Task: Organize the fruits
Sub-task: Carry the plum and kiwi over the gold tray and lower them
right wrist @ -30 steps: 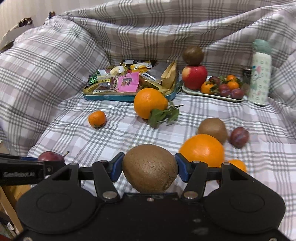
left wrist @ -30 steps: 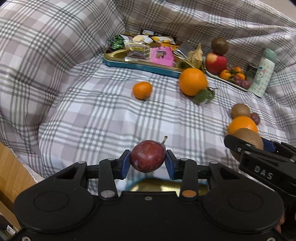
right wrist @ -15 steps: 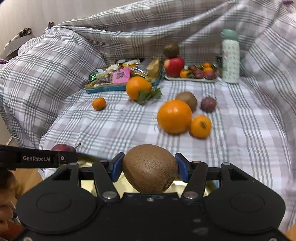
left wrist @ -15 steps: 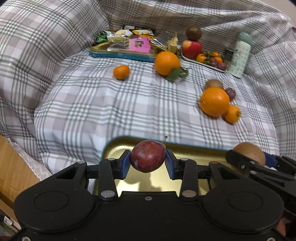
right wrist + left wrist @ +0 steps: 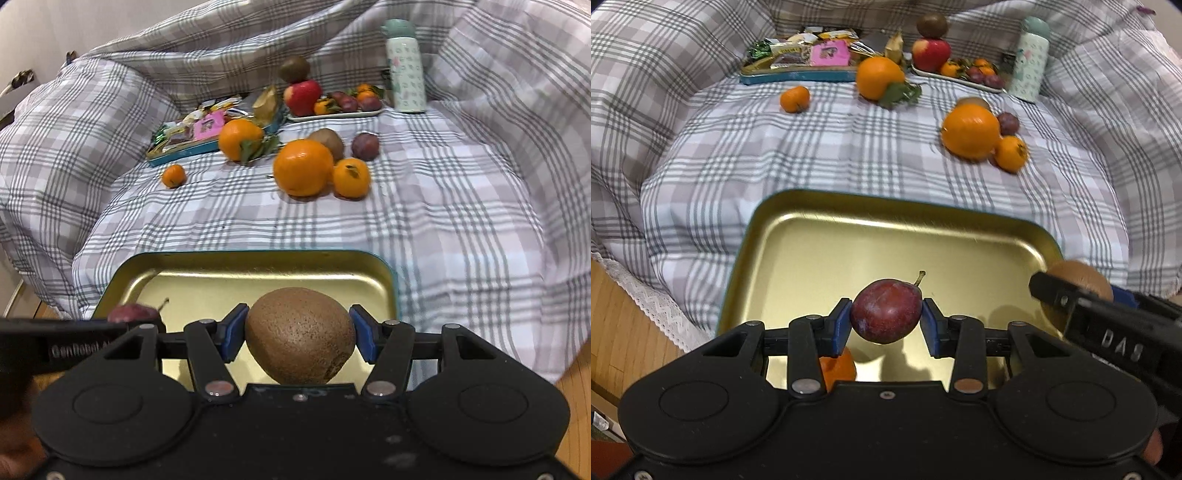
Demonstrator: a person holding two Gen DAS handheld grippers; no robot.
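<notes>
Left claw (image 5: 886,321) clenched on plum (image 5: 885,315), over gold tray (image 5: 827,236). Right claw (image 5: 298,338) gripping kiwi (image 5: 300,334), also above tray, nearer its right rim. Behind on plaid bedspread (image 5: 424,206): big orange (image 5: 303,167), more loose fruit.

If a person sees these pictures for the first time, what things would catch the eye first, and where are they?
First, the two held fruits: a dark red plum in the left gripper and a brown kiwi in the right gripper, both over the gold tray. Behind lie bright oranges on the checked blanket.
</notes>
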